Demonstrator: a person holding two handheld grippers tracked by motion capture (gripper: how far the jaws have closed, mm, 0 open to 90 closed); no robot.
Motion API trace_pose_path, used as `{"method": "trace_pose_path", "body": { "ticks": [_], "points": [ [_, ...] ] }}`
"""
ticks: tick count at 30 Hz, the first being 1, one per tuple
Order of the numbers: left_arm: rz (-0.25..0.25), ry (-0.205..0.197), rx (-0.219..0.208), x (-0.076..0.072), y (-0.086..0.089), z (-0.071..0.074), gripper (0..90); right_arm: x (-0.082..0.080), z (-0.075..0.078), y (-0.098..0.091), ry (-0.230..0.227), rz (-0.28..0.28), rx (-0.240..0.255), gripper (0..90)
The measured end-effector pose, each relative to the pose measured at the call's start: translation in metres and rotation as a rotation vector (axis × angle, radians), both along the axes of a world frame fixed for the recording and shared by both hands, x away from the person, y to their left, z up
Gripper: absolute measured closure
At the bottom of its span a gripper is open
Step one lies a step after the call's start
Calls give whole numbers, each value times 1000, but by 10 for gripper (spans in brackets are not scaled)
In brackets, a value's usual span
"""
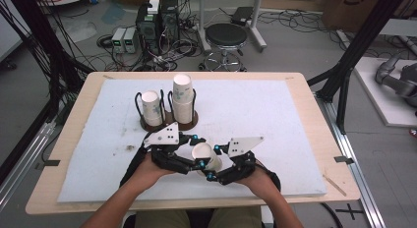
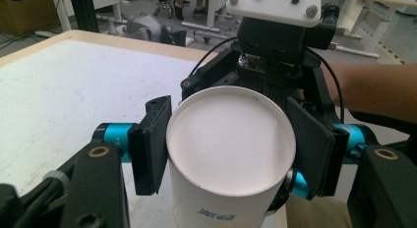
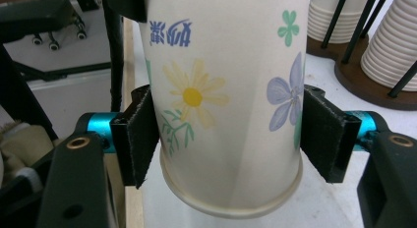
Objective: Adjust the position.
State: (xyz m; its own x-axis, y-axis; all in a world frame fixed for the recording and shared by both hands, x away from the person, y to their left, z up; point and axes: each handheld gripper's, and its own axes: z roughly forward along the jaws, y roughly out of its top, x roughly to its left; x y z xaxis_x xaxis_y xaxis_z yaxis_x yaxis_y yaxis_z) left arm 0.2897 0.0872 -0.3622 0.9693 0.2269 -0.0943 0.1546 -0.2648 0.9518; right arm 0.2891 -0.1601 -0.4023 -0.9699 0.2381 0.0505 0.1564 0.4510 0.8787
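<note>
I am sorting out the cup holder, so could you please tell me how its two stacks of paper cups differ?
The left stack is shorter, its top near the wire posts' tips; the right stack is taller, rising well above its posts. The left stack leans left; the right stack stands more upright. Both are white floral-print cups on the same brown-based holder.
</note>
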Motion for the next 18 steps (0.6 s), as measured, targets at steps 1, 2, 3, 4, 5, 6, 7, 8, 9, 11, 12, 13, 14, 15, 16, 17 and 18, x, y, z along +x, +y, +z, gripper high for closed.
{"method": "trace_pose_path", "body": {
  "ticks": [1, 2, 3, 4, 5, 6, 7, 8, 9, 11, 12, 13, 14, 15, 16, 17, 18],
  "points": [
    [-2, -2, 7, 0, 0, 0, 360, 0, 0, 0, -2, 4, -9, 311],
    [14, 2, 21, 0, 0, 0, 324, 0, 1, 0, -5, 7, -14, 315],
    [24, 14, 31, 0, 0, 0, 225, 0, 2, -1, -9, 9, -23, 317],
    [30, 39, 33, 1, 0, -1, 164, 0, 2, -1, -14, 9, -30, 321],
    [23, 45, 37, 2, 1, -1, 149, 0, 3, -1, -16, 10, -38, 325],
    [20, 43, 38, 1, 2, -1, 150, 0, 4, -1, -16, 16, -47, 327],
    [17, 40, 37, 1, 4, 0, 150, 1, 4, -2, -21, 21, -59, 327],
    [18, 39, 38, 1, 5, 0, 149, 1, 5, -2, -22, 22, -71, 327],
    [17, 39, 37, 1, 6, 1, 150, 2, 6, -2, -26, 22, -77, 327],
    [15, 37, 49, 2, 8, 2, 150, 2, 7, -3, -29, 28, -91, 328],
    [10, 39, 47, 2, 8, 2, 150, 3, 8, -3, -34, 31, -100, 328],
    [0, 34, 57, 3, 10, 3, 150, 3, 9, -3, -29, 35, -110, 328],
    [-5, 36, 63, 3, 11, 3, 150, 4, 10, -2, -30, 43, -122, 327],
    [-8, 36, 75, 4, 11, 3, 150, 4, 12, -2, -28, 51, -132, 328],
    [-10, 34, 88, 4, 12, 4, 154, 5, 13, -2, -29, 56, -147, 327],
    [-10, 34, 94, 5, 13, 4, 156, 5, 14, -1, -29, 60, -162, 327],
    [-11, 32, 102, 5, 14, 5, 156, 6, 15, 0, -29, 66, -178, 327]
  ]
}}
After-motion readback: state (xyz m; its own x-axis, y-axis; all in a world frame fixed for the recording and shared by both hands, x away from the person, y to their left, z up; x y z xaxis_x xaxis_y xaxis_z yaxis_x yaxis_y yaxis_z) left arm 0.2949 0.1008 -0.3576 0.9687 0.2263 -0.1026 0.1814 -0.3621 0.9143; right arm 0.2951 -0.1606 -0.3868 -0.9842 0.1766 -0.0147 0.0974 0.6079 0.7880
